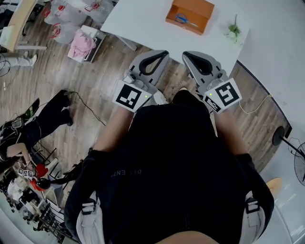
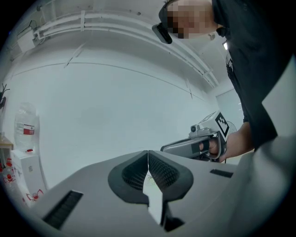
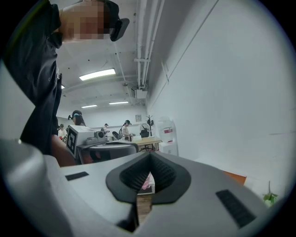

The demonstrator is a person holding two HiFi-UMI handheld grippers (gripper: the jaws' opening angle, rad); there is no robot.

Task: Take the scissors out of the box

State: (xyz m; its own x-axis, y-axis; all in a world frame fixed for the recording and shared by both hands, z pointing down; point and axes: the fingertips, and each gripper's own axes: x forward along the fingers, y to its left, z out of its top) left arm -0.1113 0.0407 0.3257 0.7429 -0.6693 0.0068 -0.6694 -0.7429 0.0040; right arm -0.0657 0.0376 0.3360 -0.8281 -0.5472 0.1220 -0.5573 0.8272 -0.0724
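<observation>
Ahead on the white counter (image 1: 143,19), scissors (image 1: 183,20) lie in the open orange box (image 1: 201,8), both claws well short of it.
Both the left claw (image 1: 159,55) and the right claw (image 1: 190,56) are clenched on nothing, held side by side near the person's body above the wooden floor (image 1: 95,76), likely because the reach has not begun. Flat on the box bottom, the scissors run along its length, blue handles toward the picture's left, blades right; the handle end looks easier to pinch.
</observation>
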